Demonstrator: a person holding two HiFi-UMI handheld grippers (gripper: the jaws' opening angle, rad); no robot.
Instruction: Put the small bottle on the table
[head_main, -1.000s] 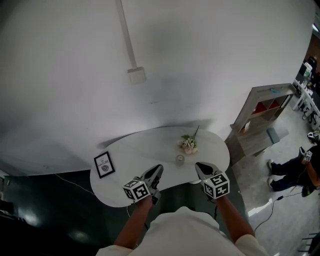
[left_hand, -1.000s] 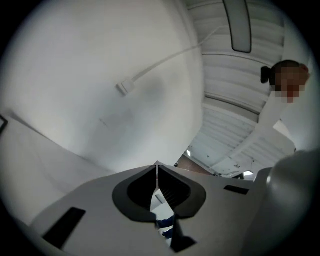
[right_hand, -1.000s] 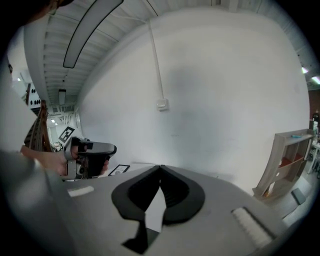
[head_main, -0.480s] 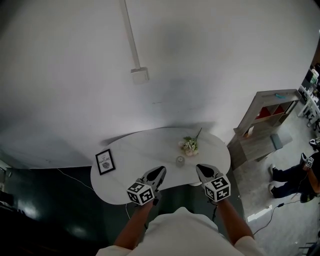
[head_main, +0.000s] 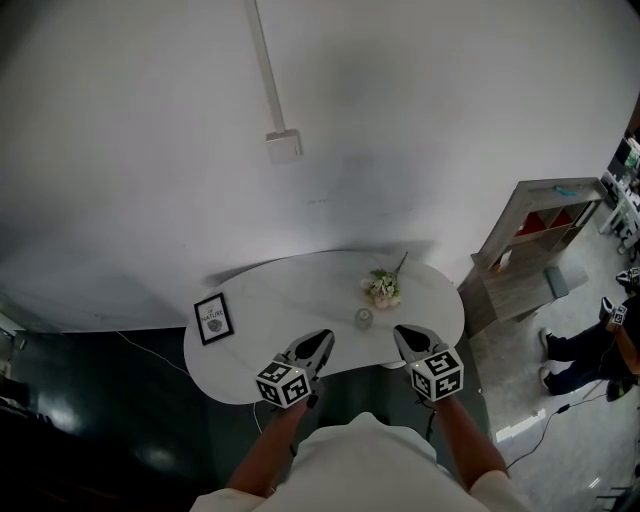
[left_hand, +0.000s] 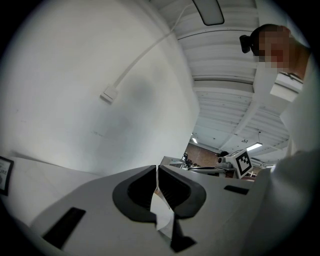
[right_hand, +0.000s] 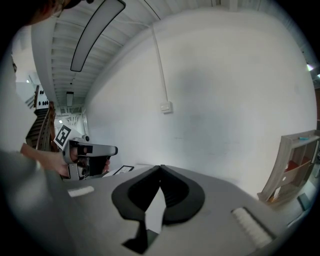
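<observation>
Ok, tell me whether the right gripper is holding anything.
No, the right gripper has its jaws closed against each other, with nothing between them.

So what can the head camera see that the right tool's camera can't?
Only the head view shows the flowers and the small bottle standing on the white table. Only the right gripper view shows the long ceiling light and a close look at the right tool, its jaws shut with nothing between them. Both show the left tool, the picture frame, the wall box and the wooden shelf.
</observation>
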